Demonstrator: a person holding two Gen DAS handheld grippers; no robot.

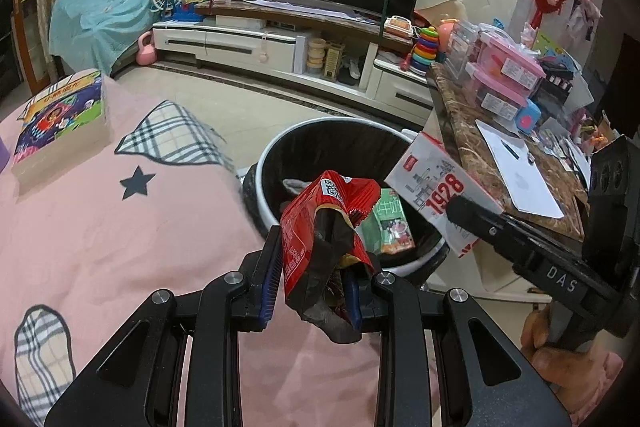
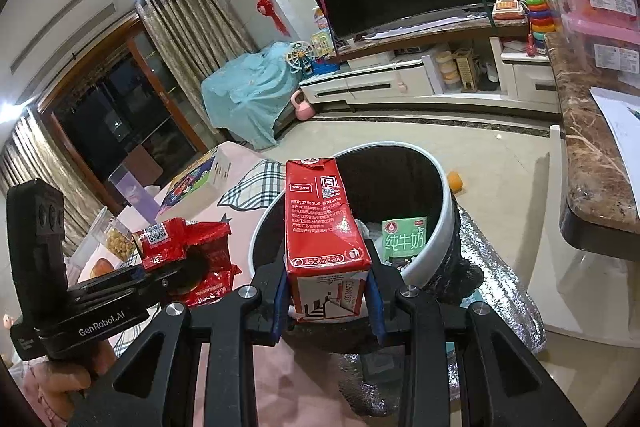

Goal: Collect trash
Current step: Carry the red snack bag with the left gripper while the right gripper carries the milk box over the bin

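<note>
Both hands are on the carry-and-drop step of the trash collection: each load sits at the rim of the bin, not yet let go. The left gripper (image 1: 310,267) is clamped on a crumpled red snack wrapper (image 1: 320,227), low centre of the left wrist view, with the wrapper's top hanging over the near edge of the white-rimmed trash bin (image 1: 260,163). The right gripper (image 2: 328,291) is closed narrowly on a red milk carton (image 2: 320,223), held upright at the centre of the right wrist view, just in front of the bin's opening; in the left view the same carton enters from the right, over the bin's right edge. The next move, as I judge it, calls for bringing each load further over the black-lined opening and then parting the jaws so the pieces fall inside, not onto the pink bedspread (image 1: 120,227) at lower left. Count: 2 grippers, 2 pieces of trash in hand (1 wrapper, 1 red carton), 1 green milk carton (image 2: 404,241) lying in the bin, 1 bin.
</note>
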